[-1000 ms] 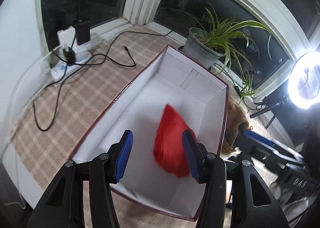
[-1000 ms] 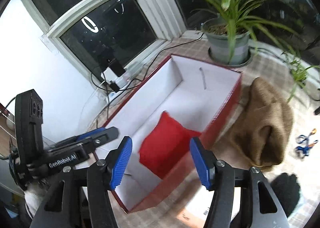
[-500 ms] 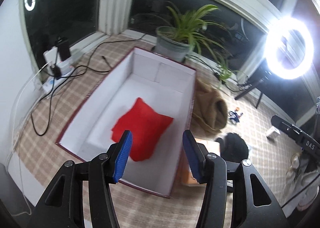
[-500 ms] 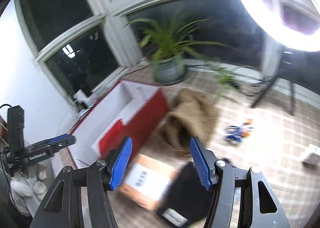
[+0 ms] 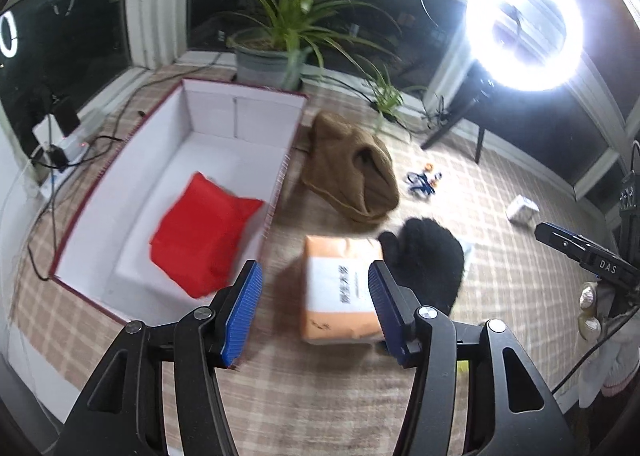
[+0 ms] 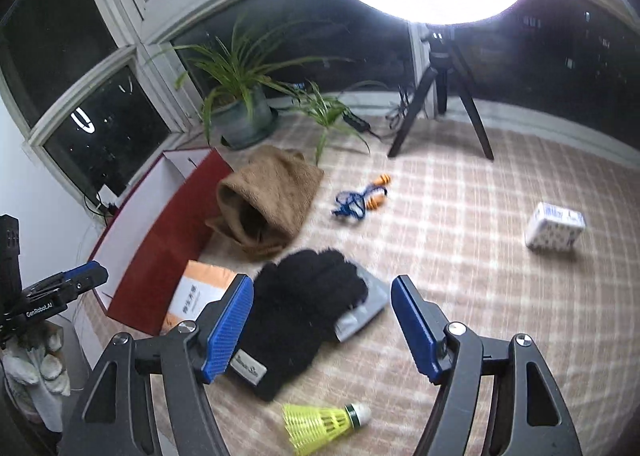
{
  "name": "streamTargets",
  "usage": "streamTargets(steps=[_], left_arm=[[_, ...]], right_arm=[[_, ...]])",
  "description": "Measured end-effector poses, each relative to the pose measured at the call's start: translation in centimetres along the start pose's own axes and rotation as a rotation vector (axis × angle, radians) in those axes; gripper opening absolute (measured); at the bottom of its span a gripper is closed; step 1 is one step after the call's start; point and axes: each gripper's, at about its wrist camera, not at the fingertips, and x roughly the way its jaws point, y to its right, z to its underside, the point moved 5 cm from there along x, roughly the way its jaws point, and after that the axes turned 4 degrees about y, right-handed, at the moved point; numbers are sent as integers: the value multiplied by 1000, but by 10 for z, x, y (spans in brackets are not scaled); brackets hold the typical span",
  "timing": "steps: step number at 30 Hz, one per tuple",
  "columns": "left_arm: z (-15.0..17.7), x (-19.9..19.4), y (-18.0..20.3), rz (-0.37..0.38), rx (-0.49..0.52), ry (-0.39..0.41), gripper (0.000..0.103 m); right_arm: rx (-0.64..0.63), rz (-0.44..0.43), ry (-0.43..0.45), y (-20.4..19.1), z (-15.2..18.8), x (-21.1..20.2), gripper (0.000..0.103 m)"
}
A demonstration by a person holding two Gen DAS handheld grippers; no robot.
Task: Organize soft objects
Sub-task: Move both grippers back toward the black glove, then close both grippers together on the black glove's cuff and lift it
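Left gripper (image 5: 316,306): jaws apart and empty, they have just been opening; orange parcel (image 5: 340,288) lies on the floor between its fingers.
Right gripper (image 6: 322,326): jaws wide and empty, just been opening; it is above the black glove (image 6: 298,312).
Red cushion (image 5: 202,234): inside the white-lined box (image 5: 240,116), to the left of the left gripper.
Brown hat (image 6: 266,204): on the floor just beside the box, beyond the glove.

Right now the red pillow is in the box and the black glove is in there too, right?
Not quite. The red pillow is in the box, but the black glove lies outside it on the checked mat, as the right wrist view shows.
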Motion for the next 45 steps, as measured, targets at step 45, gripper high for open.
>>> streamTargets(steps=[45], left_arm=[[112,77,91,134,-253,-241,52]], right_arm=[[-183,-211,-406,-2,22,121,48]])
